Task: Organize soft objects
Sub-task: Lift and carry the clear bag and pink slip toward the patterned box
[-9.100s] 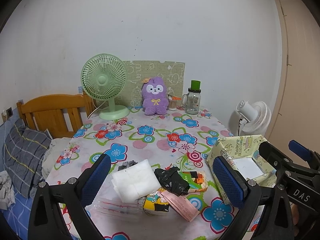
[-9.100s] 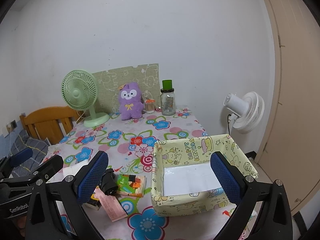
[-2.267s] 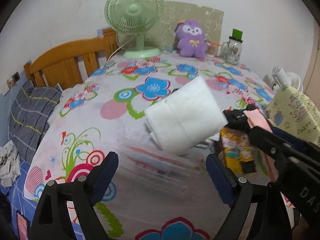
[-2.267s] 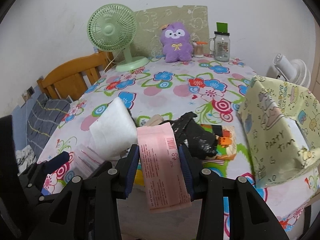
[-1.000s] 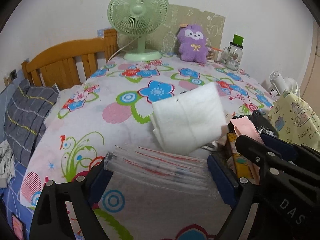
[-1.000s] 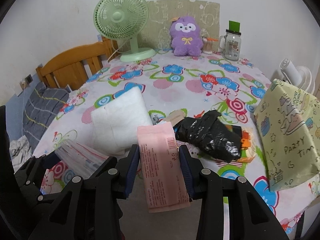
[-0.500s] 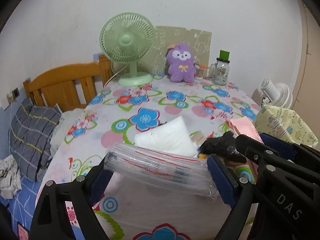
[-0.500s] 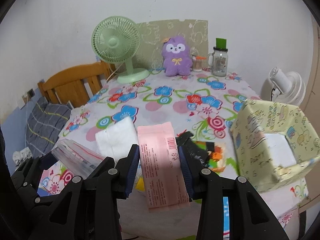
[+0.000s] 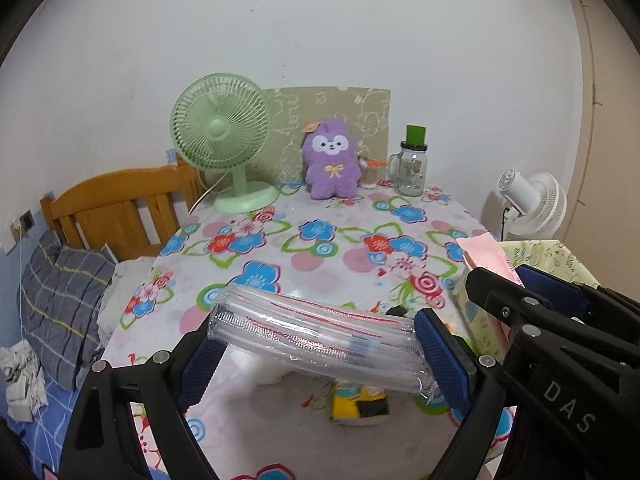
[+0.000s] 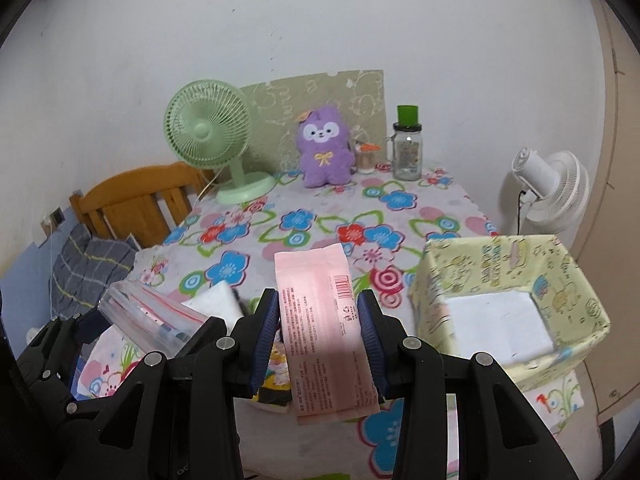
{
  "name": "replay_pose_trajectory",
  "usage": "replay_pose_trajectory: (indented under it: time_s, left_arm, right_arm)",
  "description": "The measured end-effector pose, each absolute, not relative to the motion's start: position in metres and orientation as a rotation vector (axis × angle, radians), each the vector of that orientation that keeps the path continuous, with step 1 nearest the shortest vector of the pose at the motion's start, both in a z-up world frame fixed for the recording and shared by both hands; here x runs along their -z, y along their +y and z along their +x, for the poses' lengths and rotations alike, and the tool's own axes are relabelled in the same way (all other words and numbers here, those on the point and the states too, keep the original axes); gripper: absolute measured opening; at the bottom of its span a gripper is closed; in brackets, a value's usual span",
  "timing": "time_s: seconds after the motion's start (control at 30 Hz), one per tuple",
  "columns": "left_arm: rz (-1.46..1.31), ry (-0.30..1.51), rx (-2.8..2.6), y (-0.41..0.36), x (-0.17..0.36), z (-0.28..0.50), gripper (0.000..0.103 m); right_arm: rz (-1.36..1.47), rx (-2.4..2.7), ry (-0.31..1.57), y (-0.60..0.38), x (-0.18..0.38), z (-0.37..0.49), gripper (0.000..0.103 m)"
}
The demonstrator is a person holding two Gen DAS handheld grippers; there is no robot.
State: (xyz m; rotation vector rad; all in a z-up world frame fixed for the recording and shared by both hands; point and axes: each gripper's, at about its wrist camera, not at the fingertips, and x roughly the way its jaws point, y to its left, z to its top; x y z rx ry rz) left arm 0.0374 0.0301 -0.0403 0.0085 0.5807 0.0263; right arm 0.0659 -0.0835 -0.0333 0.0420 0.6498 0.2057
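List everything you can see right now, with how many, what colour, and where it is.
clear bag pack: one, transparent, in left hand-held gripper.
pink packet: one, pink, in right hand-held gripper.
paper box: one, pale yellow, table's right edge.
white pad: one, white, near table edge.
plush toy: one, purple, table's back.
desk fan: one, green, beside plush.
jar: one, clear, green lid, right of plush.
floor fan: one, white, right of table.
left hand-held gripper: black, blue pads.
right hand-held gripper: black, blue pads.
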Motion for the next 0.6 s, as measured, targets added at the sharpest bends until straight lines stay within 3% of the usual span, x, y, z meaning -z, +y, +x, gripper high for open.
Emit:
replay_pose_trajectory:
  time_s: [0.6]
  left_arm:
    - [0.041, 0.55, 0.03, -0.043, 0.021, 0.059, 0.092]
  right_arm:
    - [0.06, -0.147, 0.63, -0.157, 0.012, 0.083, 0.044]
